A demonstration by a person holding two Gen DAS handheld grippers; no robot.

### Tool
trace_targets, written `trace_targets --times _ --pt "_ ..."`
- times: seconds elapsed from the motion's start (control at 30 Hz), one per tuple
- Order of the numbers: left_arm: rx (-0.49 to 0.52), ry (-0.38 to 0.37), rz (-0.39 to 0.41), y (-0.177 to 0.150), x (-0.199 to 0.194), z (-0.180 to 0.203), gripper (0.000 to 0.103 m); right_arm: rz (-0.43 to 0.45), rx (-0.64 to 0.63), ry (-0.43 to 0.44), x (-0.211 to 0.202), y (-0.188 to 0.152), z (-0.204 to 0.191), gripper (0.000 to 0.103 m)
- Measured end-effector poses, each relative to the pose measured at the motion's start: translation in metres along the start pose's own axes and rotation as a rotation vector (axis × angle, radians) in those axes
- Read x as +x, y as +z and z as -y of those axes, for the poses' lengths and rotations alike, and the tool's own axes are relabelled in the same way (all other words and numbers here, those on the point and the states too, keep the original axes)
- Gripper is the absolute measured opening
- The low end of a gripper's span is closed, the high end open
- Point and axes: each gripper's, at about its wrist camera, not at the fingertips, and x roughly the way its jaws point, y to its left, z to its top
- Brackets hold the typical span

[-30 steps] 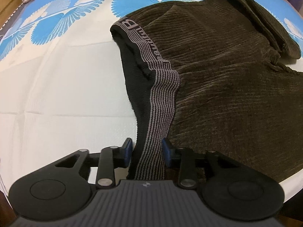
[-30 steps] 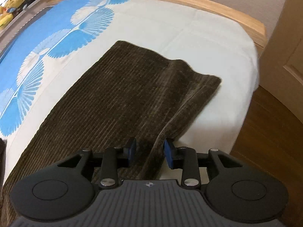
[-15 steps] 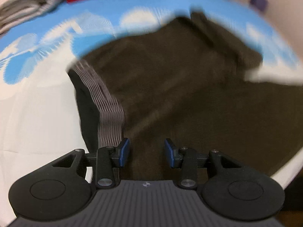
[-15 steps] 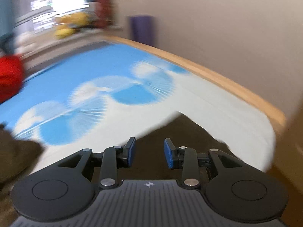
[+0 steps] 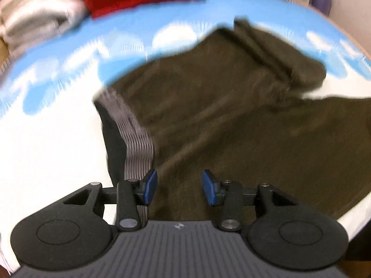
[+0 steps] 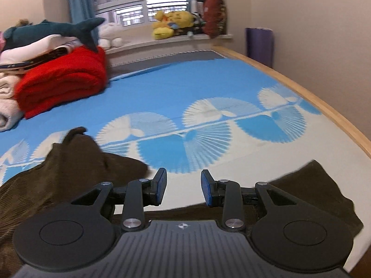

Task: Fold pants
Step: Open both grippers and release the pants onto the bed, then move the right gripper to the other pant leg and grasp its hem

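Note:
Dark brown corduroy pants (image 5: 231,115) lie spread on the blue and white bed sheet (image 6: 185,88), blurred in the left wrist view. Their grey striped waistband (image 5: 136,143) runs down to the left finger. My left gripper (image 5: 178,186) hovers over the fabric near the waistband; its jaws are opening and the pads press on nothing. In the right wrist view the pants (image 6: 69,169) bunch at the lower left and a leg end (image 6: 313,190) lies at the lower right. My right gripper (image 6: 183,186) stands open above bare sheet, holding nothing.
A red folded blanket (image 6: 62,78) and white folded linen (image 5: 34,11) are stacked at the bed's far left, with a shark plush (image 6: 53,30) on top. The wooden bed edge (image 6: 324,111) curves along the right. A purple roll (image 6: 259,44) stands by the wall.
My left gripper came off the waistband, which sat between its fingers, and rose and shifted right over the pants. My right gripper lifted off the leg and tilted up to face across the bed.

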Motion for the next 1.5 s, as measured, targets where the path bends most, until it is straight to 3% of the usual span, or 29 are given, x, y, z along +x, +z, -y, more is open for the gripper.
trace_targets --times 0.03,0.1,0.2,0.43,0.53,0.67,0.73,0.8,0.83,0.93,1.0,1.07,1.23,1.3,1.37,1.5 --pt "0.025 0.044 0.06 0.003 -0.011 0.006 0.05 0.003 -0.008 0.015 0.002 0.001 -0.006 0.035" --pt "0.08 0.16 0.202 0.007 -0.038 0.016 0.071 0.015 -0.027 0.048 -0.001 0.003 -0.017 0.035" --pt "0.093 0.184 0.343 0.015 -0.069 0.024 0.08 0.042 -0.054 0.093 -0.008 0.004 -0.027 0.035" --pt "0.121 0.156 0.35 0.047 -0.084 0.045 0.08 0.092 -0.053 0.145 -0.02 0.01 -0.03 0.035" --pt "0.036 0.115 0.346 0.071 -0.077 0.06 0.08 0.071 -0.034 0.144 -0.013 0.012 -0.03 0.035" --pt "-0.134 0.061 0.278 0.103 -0.047 0.079 0.078 0.021 -0.038 0.109 0.005 0.011 -0.038 0.035" --pt "-0.172 0.017 0.202 0.123 -0.022 0.088 0.061 0.013 -0.051 0.103 0.01 0.012 -0.046 0.035" --pt "-0.175 -0.044 0.138 0.141 -0.001 0.094 0.026 0.026 -0.065 0.092 0.014 0.012 -0.055 0.035" --pt "-0.173 -0.066 0.128 0.149 0.006 0.096 0.022 0.023 -0.069 0.089 0.016 0.013 -0.059 0.035" --pt "-0.18 -0.119 0.141 0.167 0.022 0.102 0.021 0.006 -0.06 0.102 0.027 0.018 -0.069 0.035" --pt "-0.228 -0.163 0.073 0.175 0.04 0.106 0.021 0.008 -0.055 0.119 0.036 0.025 -0.074 0.032" --pt "-0.247 -0.185 0.006 0.175 0.06 0.114 0.021 -0.003 -0.043 0.145 0.051 0.033 -0.077 0.021" --pt "-0.222 -0.173 -0.104 0.175 0.098 0.129 0.021 -0.063 -0.01 0.178 0.111 0.053 -0.087 0.02" --pt "-0.245 -0.178 -0.118 0.175 0.106 0.125 0.022 -0.118 0.025 0.188 0.146 0.059 -0.09 0.025" --pt "-0.264 -0.179 -0.131 0.175 0.112 0.119 0.023 -0.174 0.047 0.19 0.177 0.06 -0.092 0.048" --pt "-0.284 -0.188 -0.176 0.178 0.125 0.11 0.025 -0.259 0.009 0.156 0.231 0.054 -0.103 0.05"
